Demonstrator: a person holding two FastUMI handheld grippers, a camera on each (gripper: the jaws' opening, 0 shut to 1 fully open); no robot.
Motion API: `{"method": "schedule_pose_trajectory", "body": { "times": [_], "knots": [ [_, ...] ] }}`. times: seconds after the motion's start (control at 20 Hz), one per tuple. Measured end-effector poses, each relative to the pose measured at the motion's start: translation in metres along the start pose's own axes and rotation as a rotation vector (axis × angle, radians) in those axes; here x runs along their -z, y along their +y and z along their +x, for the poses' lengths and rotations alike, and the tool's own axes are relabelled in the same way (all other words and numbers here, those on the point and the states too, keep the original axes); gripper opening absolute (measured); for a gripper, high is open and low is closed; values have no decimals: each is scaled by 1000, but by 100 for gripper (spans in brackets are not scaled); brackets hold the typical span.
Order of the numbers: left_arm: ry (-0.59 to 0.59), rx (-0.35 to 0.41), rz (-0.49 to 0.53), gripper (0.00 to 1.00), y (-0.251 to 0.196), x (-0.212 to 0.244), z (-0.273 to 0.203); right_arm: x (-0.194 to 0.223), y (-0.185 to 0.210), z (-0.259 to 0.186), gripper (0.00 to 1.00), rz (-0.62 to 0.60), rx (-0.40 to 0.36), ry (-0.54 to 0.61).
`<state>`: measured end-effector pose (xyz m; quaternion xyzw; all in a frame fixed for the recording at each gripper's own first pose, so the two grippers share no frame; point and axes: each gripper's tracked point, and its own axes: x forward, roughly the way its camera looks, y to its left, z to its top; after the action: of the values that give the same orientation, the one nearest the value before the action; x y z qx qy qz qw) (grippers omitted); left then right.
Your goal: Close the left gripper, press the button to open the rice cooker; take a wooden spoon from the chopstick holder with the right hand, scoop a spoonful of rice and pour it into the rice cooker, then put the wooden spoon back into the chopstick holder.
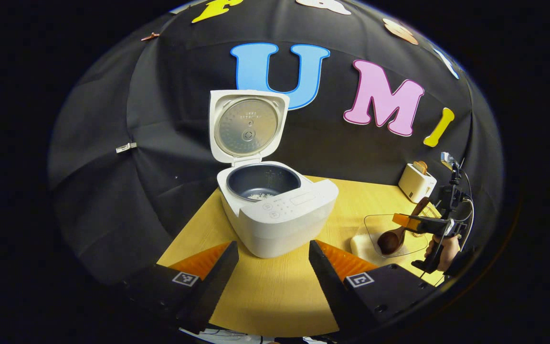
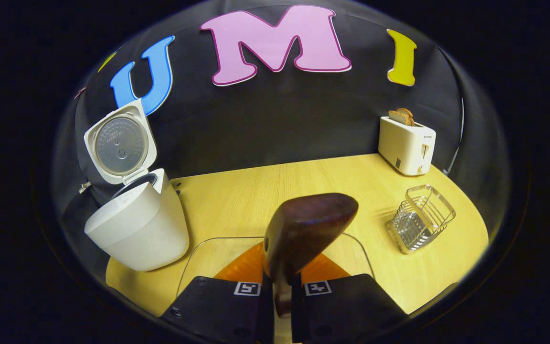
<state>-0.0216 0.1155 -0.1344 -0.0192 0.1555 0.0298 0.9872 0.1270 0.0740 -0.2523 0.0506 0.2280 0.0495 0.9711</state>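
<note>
Wooden spoon (image 2: 303, 229) clamped by handle in right tool (image 2: 282, 306), held over glass rice dish (image 1: 375, 224); left tool (image 1: 272, 267) released; rice cooker (image 1: 280, 215) lid-up, some grains inside; return to chopstick holder (image 2: 420, 217) judged next

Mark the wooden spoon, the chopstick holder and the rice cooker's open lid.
wooden spoon (image 2: 311, 224): right gripper view, back of the bowl.
chopstick holder (image 2: 420, 220): right gripper view, wire side wall.
rice cooker lid (image 1: 248, 126): left gripper view, metal inner plate.
</note>
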Motion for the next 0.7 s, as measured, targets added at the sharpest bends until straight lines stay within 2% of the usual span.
{"method": "schedule_pose_trajectory", "body": {
  "times": [0.3,0.5,0.7],
  "knots": [
    [-10,7,-43,96,8,4,-15,20,41,-12,18,15,-57,84],
    [-17,2,-69,96,18,5,-19,26,60,-21,19,109,-69,111],
    [-35,-15,-86,96,30,1,-19,25,54,-26,19,245,-49,154]
  ]
}}
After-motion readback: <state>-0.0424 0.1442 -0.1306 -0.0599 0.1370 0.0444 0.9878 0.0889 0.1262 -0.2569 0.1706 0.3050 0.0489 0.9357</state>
